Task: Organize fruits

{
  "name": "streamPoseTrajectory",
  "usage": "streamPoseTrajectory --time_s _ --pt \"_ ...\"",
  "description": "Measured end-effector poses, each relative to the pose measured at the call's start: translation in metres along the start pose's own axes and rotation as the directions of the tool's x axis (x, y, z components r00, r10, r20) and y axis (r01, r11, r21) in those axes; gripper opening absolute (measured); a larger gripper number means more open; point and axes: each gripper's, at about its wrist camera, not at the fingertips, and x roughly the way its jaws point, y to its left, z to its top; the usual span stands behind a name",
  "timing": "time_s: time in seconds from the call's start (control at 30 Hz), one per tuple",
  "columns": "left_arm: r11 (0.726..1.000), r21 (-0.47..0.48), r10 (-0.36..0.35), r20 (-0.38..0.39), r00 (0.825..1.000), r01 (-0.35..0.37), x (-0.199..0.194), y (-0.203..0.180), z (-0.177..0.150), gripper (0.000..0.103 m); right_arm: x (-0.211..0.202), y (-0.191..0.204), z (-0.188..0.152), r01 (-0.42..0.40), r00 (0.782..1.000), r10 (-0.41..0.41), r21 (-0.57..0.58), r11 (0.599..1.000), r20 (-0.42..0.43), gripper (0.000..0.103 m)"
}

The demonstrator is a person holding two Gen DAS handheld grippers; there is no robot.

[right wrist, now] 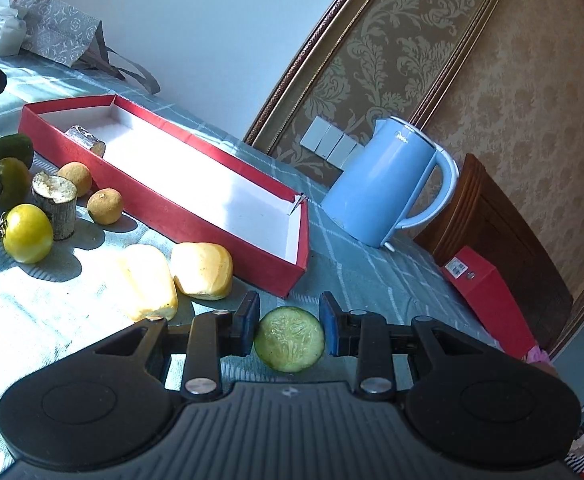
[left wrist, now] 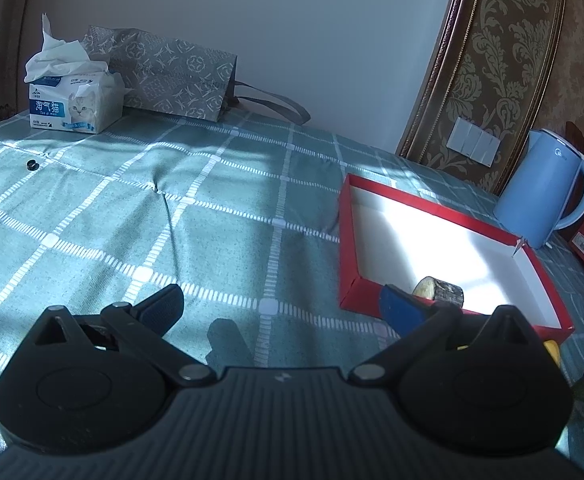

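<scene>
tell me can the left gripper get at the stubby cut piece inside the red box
Probably yes: the left gripper is open and empty, and the cut piece lies in the red box just past its near wall, nothing covering it.

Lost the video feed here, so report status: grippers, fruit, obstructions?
Right gripper shut on round green cucumber piece. Left gripper open, empty. Shallow red cardboard tray holds one brown stub. Path unobstructed.

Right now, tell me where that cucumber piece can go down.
Most of the red tray floor is bare beyond the stub at its far end. Crowded: cloth left of the tray, with tomatoes and yellow pieces.
</scene>
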Motion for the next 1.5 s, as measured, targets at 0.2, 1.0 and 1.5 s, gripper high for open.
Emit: streamPoseTrajectory --time_s 0.2,1.0,1.5 --pt "1.0 -0.003 -0.005 -0.002 1.0 0.005 0.0 0.0 0.0 0.103 -0.002 0.006 0.004 0.061 0.996 -0.055 -0.097 0.993 0.064 0.031" --pt "0.999 0.037 -0.031 -0.028 0.999 0.032 0.003 -0.009 -0.004 0.103 0.012 -0.113 -0.044 -0.469 0.861 0.509 0.4 0.788 0.006 0.08" --pt "0.992 0.118 -0.038 -0.034 0.999 0.041 0.005 -0.022 -0.009 0.103 0.063 -0.085 -0.028 -0.668 0.734 0.678 0.148 0.73 -0.033 0.079"
